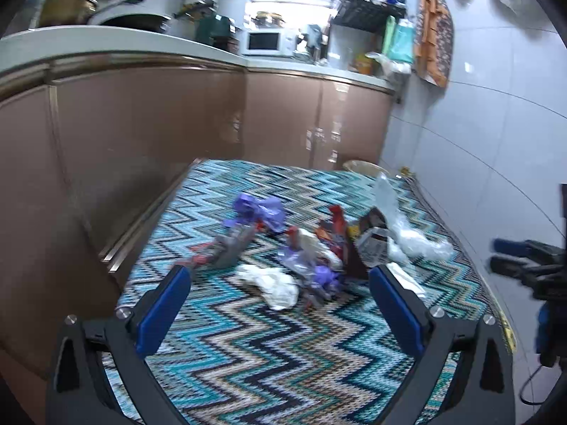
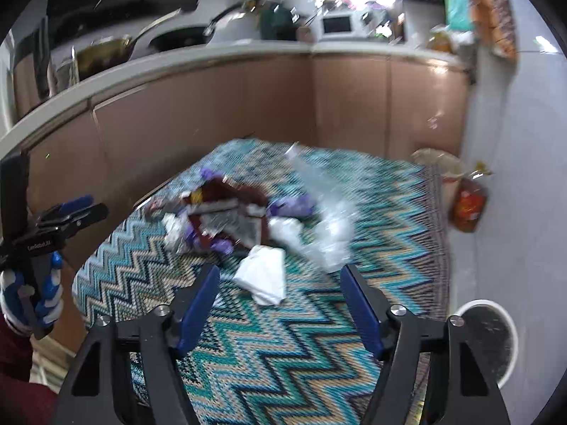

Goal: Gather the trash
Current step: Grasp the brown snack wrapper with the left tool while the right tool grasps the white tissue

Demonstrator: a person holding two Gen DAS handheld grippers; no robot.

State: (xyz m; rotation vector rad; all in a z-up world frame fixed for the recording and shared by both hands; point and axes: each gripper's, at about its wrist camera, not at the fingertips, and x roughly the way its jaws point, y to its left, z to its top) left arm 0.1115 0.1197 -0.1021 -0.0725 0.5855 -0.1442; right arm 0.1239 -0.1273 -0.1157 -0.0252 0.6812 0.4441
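A heap of trash lies on a zigzag rug point(image 1: 248, 347) point(image 2: 283, 354): purple plastic point(image 1: 260, 212), a grey wrapper point(image 1: 232, 248), white crumpled paper point(image 1: 274, 285) point(image 2: 264, 278), a dark red carton point(image 2: 230, 212) and clear plastic point(image 1: 411, 237) point(image 2: 329, 226). My left gripper point(image 1: 278, 276) hovers open above the rug, the white paper between and just beyond its fingertips. My right gripper point(image 2: 280, 271) is open too, with the white paper lying just ahead of its blue fingers point(image 2: 200, 301), nothing gripped. Each gripper also shows at the other view's edge.
Brown kitchen cabinets point(image 1: 141, 124) run along the rug's far and left sides. A white tiled wall point(image 1: 478, 141) bounds the right. A round white bin point(image 2: 489, 340) stands at the rug's right edge. An orange bag point(image 2: 467, 205) and a beige bowl point(image 2: 441, 163) sit in the corner.
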